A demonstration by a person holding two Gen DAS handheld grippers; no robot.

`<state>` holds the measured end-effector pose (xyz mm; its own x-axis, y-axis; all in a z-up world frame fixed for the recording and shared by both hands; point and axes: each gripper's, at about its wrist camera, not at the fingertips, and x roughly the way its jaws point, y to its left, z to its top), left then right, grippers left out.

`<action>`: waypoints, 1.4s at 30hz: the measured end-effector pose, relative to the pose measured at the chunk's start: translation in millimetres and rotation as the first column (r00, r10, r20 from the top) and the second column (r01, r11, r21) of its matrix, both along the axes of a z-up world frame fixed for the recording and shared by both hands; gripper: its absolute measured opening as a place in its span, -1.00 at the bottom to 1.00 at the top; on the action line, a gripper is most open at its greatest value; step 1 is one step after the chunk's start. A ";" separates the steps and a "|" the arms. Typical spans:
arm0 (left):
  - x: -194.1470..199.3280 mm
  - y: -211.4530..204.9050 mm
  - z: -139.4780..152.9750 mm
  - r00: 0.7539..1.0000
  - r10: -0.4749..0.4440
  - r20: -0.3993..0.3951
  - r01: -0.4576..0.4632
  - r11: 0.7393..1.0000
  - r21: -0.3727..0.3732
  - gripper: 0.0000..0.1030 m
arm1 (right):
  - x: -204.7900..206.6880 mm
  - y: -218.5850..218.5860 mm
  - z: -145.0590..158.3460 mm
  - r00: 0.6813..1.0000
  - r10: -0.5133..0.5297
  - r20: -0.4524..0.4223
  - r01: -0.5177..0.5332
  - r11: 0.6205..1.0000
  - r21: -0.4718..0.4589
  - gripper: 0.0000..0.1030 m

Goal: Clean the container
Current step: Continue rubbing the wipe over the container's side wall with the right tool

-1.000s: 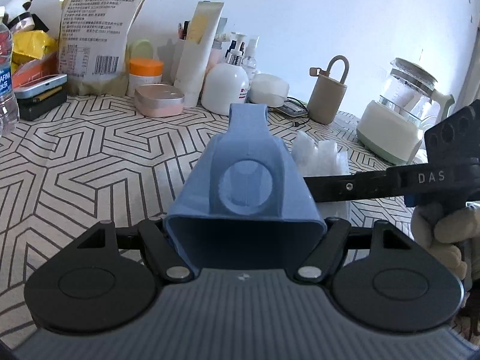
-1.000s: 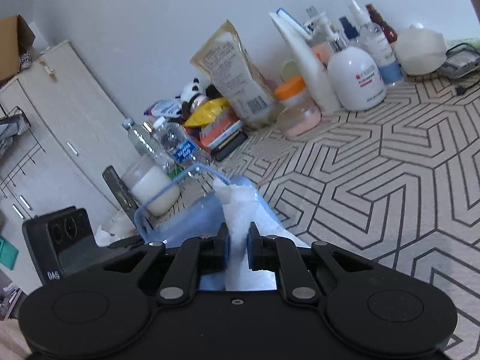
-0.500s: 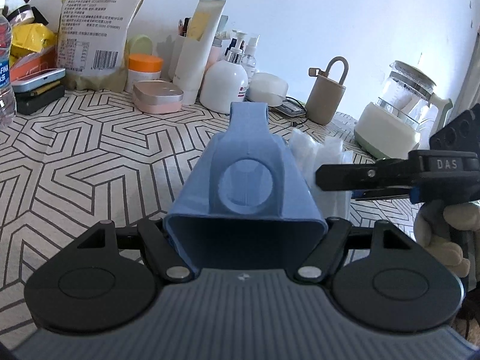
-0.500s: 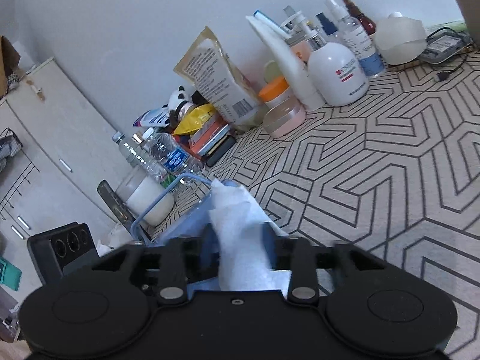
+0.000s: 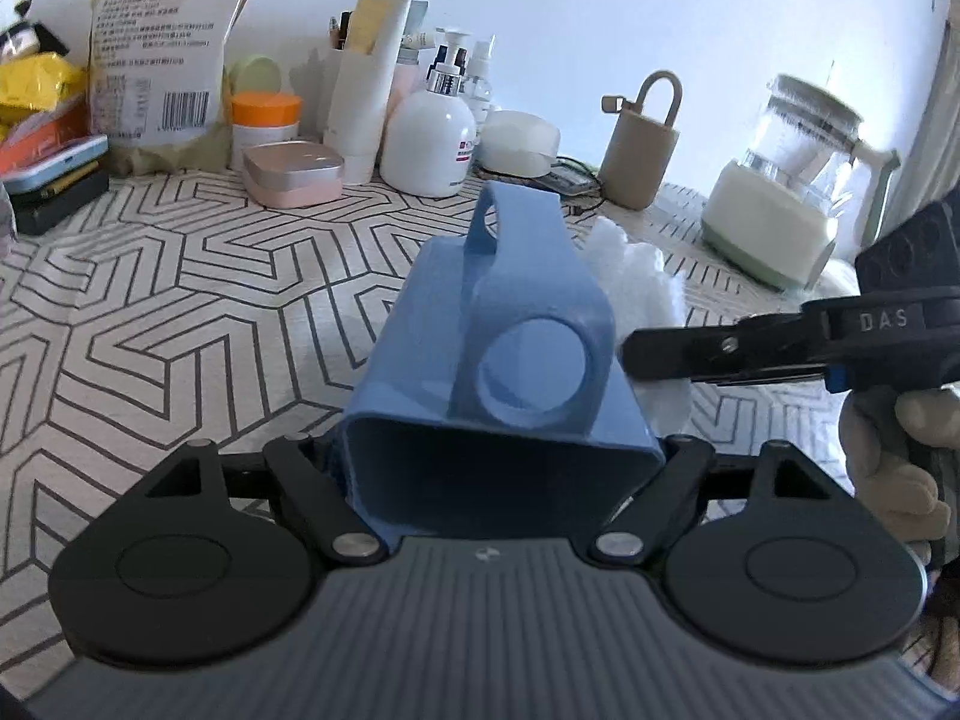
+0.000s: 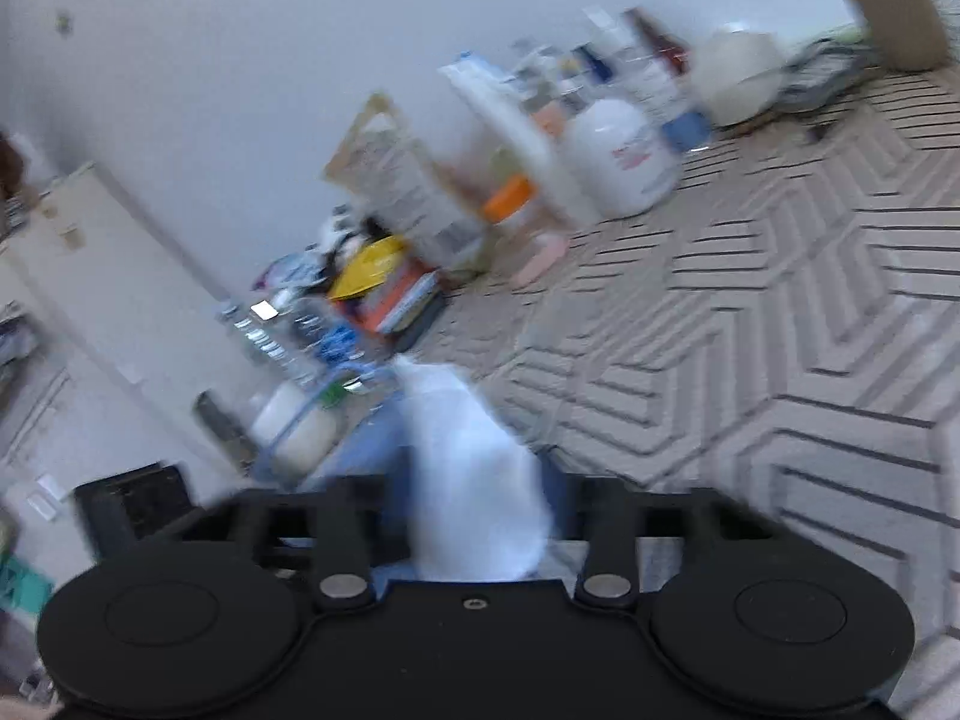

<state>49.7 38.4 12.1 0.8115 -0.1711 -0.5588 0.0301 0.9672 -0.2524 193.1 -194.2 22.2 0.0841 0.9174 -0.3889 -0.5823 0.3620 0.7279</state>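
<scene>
Blue plastic container (image 5: pixel 504 372) sits clamped in the left claw (image 5: pixel 501 474); the right claw (image 6: pixel 480 516), spread wide around white tissue (image 6: pixel 474 480), should regrip before wiping.

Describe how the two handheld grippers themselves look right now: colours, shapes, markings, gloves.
The left gripper is matte black with two round discs, silver pivot pins and a ribbed grey body. The right gripper is black too, stamped "DAS" in white with a blue accent, held in a pale glove. No cables show.
</scene>
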 end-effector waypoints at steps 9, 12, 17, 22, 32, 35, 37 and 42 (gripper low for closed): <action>-1.3 -6.3 0.5 1.000 -0.026 0.001 0.026 0.999 0.037 0.45 | -3.4 11.1 -3.8 0.994 0.094 -0.062 -0.088 0.991 0.100 -0.66; -1.6 -3.4 0.1 1.000 -0.024 0.004 0.024 1.000 0.017 0.45 | -7.6 13.2 -0.9 0.990 0.131 -0.058 -0.122 0.982 0.142 -0.66; -1.4 -2.2 0.1 1.000 -0.009 0.008 0.009 1.000 0.013 0.42 | -13.4 16.2 3.0 0.988 0.152 -0.027 -0.146 0.979 0.140 -0.66; -2.1 -2.6 0.2 1.000 -0.007 0.009 0.007 1.000 0.016 0.42 | -23.5 20.2 12.1 0.986 0.104 0.127 -0.106 0.994 0.008 -0.67; -1.5 -4.6 0.6 1.000 -0.007 0.006 0.007 1.000 0.027 0.42 | -21.3 23.9 11.3 0.980 0.075 0.184 -0.060 0.995 -0.085 -0.67; -1.8 -4.8 0.4 1.000 -0.012 0.009 0.012 1.000 0.026 0.42 | -22.4 24.3 11.5 0.979 0.074 0.192 -0.057 0.994 -0.093 -0.67; -2.1 -5.7 0.3 1.000 -0.022 0.012 0.022 0.999 0.029 0.42 | -24.4 25.3 12.7 0.976 0.063 0.209 -0.041 0.993 -0.108 -0.66; -2.4 -6.7 0.3 1.000 -0.024 0.015 0.024 0.999 0.042 0.42 | -24.3 23.5 14.3 0.972 0.042 0.232 -0.013 0.992 -0.127 -0.62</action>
<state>47.2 31.7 12.4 0.8159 -0.1676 -0.5533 0.0571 0.9758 -0.2113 168.8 -170.7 36.5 0.1620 0.8668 -0.4716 -0.7421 0.4221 0.5208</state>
